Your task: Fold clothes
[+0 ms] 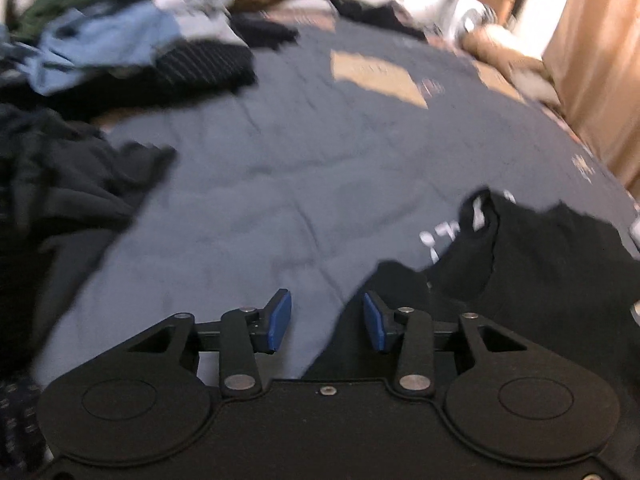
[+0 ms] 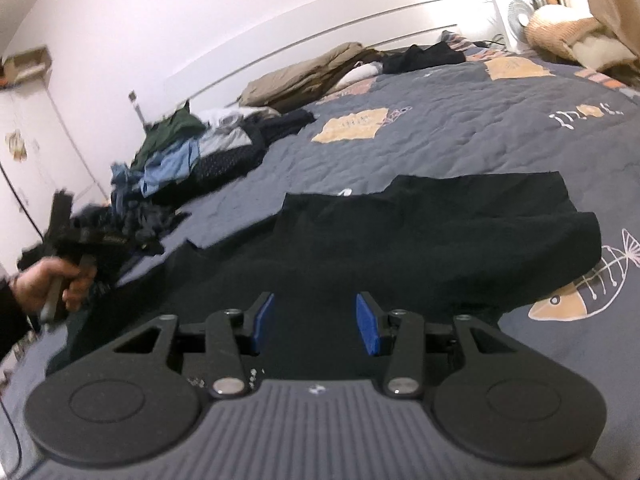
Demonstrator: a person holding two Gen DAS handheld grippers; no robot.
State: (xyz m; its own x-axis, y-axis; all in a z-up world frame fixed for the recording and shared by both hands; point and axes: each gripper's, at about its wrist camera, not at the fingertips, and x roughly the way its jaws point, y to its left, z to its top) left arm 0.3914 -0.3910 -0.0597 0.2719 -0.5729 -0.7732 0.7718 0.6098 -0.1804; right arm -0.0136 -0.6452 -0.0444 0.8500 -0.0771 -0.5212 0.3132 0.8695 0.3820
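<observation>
Two wrist views over a bed w/ a grey-blue quilted bedspread [image 2: 460,120]. Left gripper [image 1: 326,322]: blue-padded jaws spread wide, nothing between them, poised above bare quilt just left of a black T-shirt [image 1: 540,256]; white lettering on the shirt is blurred and cannot be read. Right gripper [image 2: 315,324]: jaws likewise wide apart and empty, directly over the same black T-shirt [image 2: 420,236], which lies spread roughly flat on the bedspread in the near foreground, its far edge straight, one sleeve-like flap at right. In the right wrist view the person's hand [image 2: 52,284] grips the handle of the left gripper [image 2: 80,236] at far left, motion-blurred, near the shirt's left edge. Bedspread print: tan patch [image 2: 354,124] w/ faint illegible marks, a second tan patch [image 2: 516,67], white script [image 2: 586,114] too distorted to read, and a fish-skeleton motif [image 2: 588,284] just right of the shirt. Pile of unfolded clothes [image 2: 188,160] (green, light blue, grey, dark striped items) lies well apart from the shirt, toward the far left side of the bed; same pile [image 1: 112,44] upper left in the left wrist view, w/ more dark garments [image 1: 68,176] nearer. Khaki bundle [image 2: 308,76] and black item [image 2: 424,56] lie by the white headboard [image 2: 340,28]; white fan [image 2: 516,14] and woven basket [image 2: 560,28] at upper right. No brand marks legible.
</observation>
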